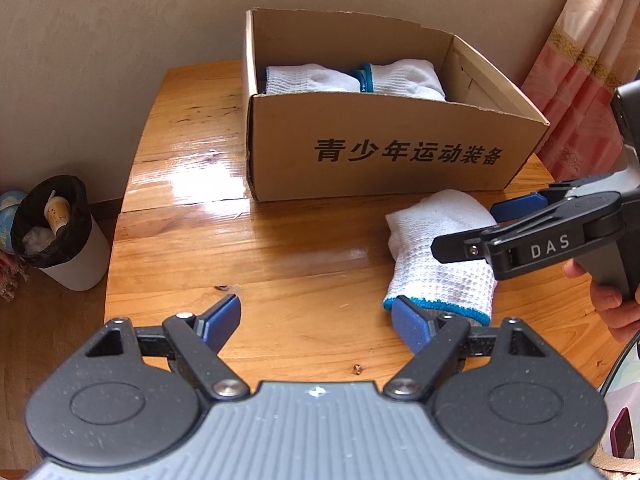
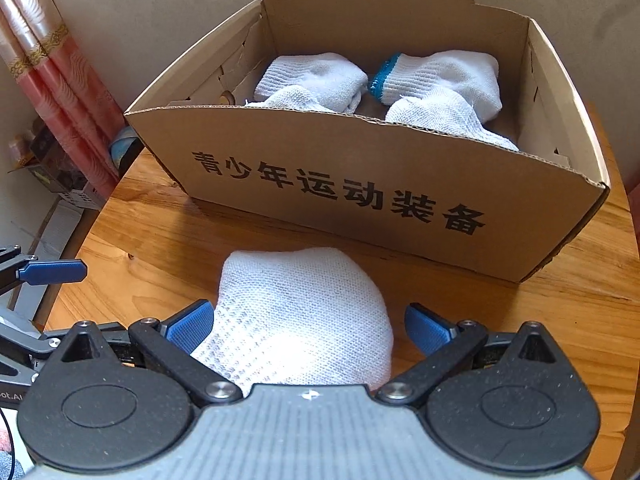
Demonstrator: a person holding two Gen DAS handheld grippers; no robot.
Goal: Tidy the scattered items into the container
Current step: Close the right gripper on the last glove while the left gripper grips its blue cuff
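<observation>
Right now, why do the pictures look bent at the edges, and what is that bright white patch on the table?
Left wrist view: the fisheye lens bows the glossy wooden table and darkens the corners; the white patch is glare on the varnish. Right wrist view: the brown cardboard box bulges likewise; everything looks sharp, including the white knitted glove.

Beside my wooden desk (image 1: 192,248) stands a white bin (image 1: 60,236) lined in black, holding what looks like a cup; pink curtains (image 1: 580,80) hang opposite.
</observation>
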